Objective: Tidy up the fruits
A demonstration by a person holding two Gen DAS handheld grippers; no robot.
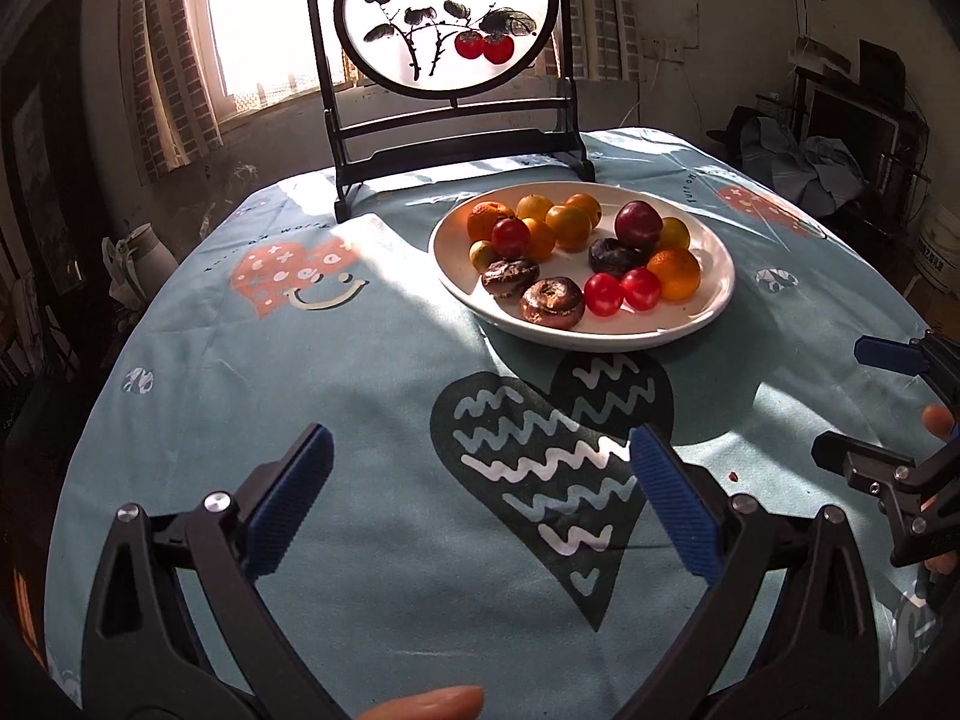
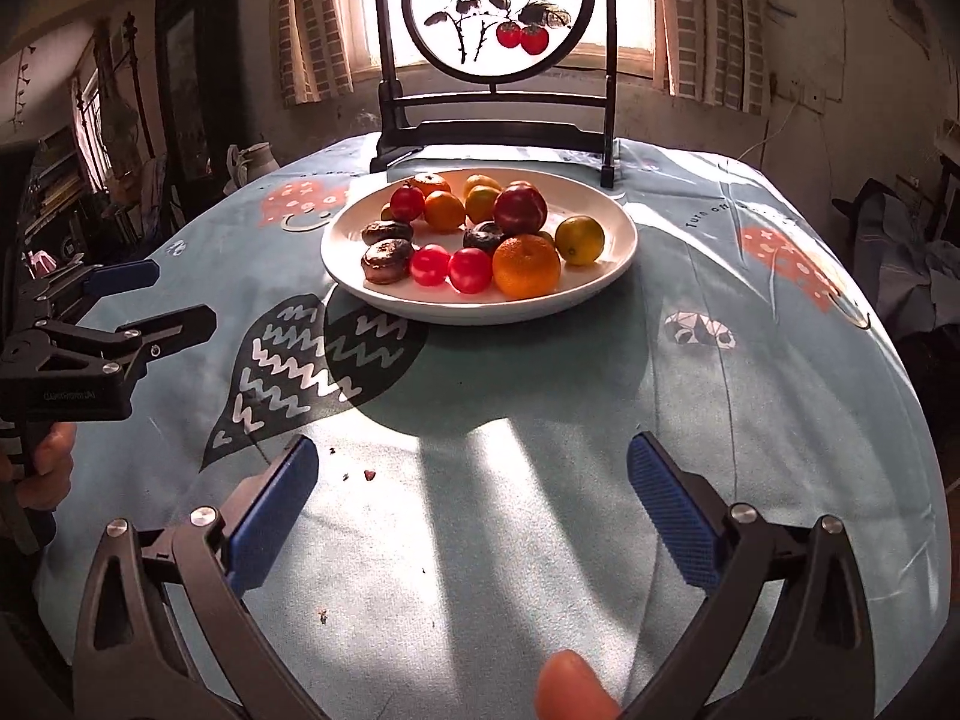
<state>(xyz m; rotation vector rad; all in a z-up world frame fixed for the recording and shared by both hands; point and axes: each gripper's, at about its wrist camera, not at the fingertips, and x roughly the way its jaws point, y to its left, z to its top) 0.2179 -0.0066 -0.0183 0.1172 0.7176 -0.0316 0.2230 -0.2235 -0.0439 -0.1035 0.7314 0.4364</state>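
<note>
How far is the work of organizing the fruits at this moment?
Done: nothing looks sorted; all the fruits lie mixed on the white plate. In hand: nothing; the left gripper and the right gripper are open and empty above the tablecloth, short of the plate. Left: the whole sorting, and no second container is visible.

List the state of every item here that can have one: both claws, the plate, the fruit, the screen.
left claw: open, empty, above the tablecloth
right claw: open, empty, short of the plate
plate: upright on the tablecloth, loaded
fruit: all on the plate, mixed, unsorted
tablecloth: spread over the table, small crumbs on it
painted screen: standing upright behind the plate
</note>
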